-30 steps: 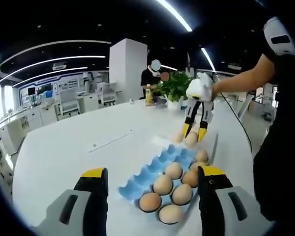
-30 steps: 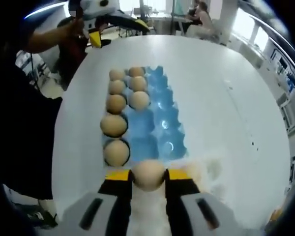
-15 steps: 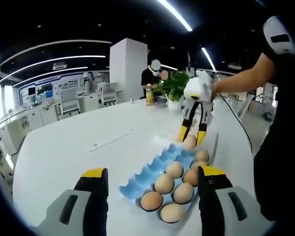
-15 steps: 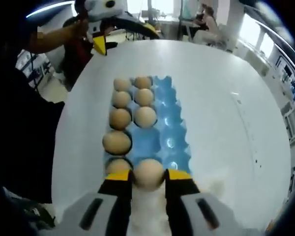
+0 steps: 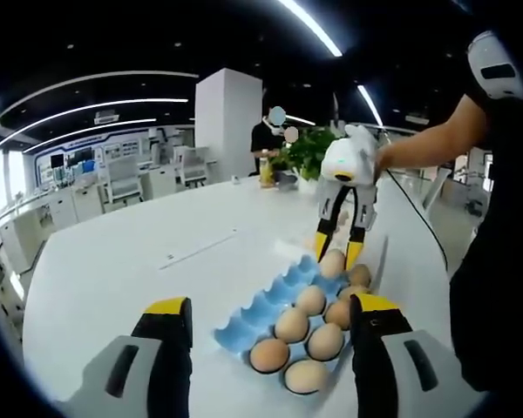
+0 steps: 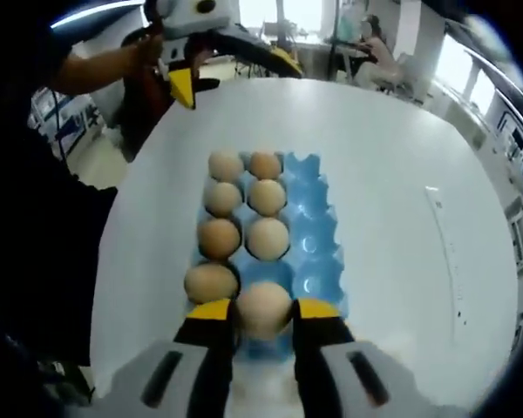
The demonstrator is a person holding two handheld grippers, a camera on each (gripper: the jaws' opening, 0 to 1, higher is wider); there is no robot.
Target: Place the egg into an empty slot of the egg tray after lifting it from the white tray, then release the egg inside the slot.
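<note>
Blue moulded pulp formed the egg tray (image 6: 318,228), the landmark on the white table (image 6: 392,157). Its left column held four eggs, its middle column three, and its right column stood bare. The right gripper (image 6: 263,315) pinched the egg (image 6: 263,306) over the tray's near end, by the fourth egg (image 6: 211,282). A hasty drop might crack both shells. Beyond the tray's far end, the left gripper (image 5: 266,335) hung with jaws spread, holding nothing.
</note>
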